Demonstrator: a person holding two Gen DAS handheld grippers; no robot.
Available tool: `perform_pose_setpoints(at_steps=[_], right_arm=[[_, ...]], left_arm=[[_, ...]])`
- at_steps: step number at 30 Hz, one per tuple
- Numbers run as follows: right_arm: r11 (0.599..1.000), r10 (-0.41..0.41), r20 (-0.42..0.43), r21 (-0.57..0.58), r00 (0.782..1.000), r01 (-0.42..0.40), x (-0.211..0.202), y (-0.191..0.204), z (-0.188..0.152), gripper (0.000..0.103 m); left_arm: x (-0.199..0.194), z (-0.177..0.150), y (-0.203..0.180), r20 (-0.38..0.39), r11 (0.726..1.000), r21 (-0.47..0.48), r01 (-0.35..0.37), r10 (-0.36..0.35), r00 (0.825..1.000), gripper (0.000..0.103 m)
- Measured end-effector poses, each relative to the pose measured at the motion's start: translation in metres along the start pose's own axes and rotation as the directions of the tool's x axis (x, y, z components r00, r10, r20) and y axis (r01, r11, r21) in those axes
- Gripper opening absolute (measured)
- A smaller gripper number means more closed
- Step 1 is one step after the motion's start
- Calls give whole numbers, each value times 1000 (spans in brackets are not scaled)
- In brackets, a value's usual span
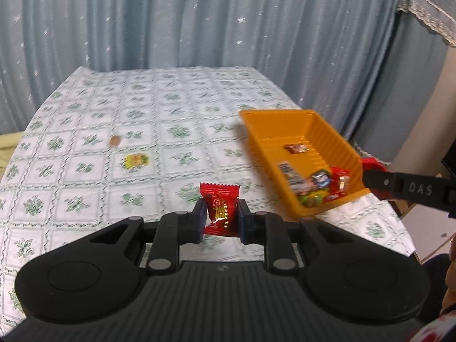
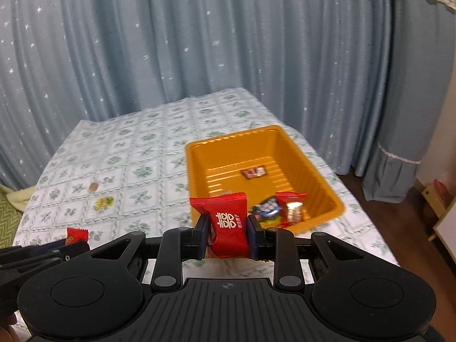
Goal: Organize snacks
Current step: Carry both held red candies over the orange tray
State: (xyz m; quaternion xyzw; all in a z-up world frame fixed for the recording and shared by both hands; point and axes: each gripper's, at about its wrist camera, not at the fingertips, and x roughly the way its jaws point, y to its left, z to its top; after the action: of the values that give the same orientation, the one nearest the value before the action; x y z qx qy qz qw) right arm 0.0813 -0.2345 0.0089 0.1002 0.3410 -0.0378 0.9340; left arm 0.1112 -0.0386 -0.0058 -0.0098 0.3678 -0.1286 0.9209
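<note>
My left gripper (image 1: 221,213) is shut on a red snack packet (image 1: 221,208) with gold print, held above the near part of the table. My right gripper (image 2: 228,232) is shut on a red snack packet (image 2: 226,225) with white characters, just in front of the orange tray (image 2: 199,176). The orange tray (image 1: 322,131) holds several wrapped snacks piled at its near end (image 1: 316,185) and one dark packet (image 2: 254,172) further in. A yellow-green packet (image 1: 137,160) and a small brown snack (image 1: 115,141) lie on the tablecloth left of the tray.
The table (image 1: 171,99) has a white cloth with green floral squares. Blue curtains (image 1: 199,22) hang right behind it. A covered cabinet (image 2: 413,99) stands to the right. The right gripper's arm (image 1: 410,189) reaches in beside the tray's near corner.
</note>
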Motion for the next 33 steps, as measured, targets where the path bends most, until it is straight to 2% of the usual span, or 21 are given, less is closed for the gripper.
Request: perform_pose_setpoints(at_steps=[7, 18, 33], right_arm=[[999, -31, 17, 29, 999, 31, -16, -21, 1, 28], [993, -78, 28, 88, 997, 76, -23, -54, 6, 28], [986, -104, 16, 129, 994, 101, 3, -88, 20, 28]], left_arm=[[-6, 7, -29, 17, 998, 44, 34, -35, 999, 20], [5, 20, -59, 18, 992, 100, 79, -81, 997, 20], [48, 43, -89, -13, 978, 157, 135, -135, 991, 20]])
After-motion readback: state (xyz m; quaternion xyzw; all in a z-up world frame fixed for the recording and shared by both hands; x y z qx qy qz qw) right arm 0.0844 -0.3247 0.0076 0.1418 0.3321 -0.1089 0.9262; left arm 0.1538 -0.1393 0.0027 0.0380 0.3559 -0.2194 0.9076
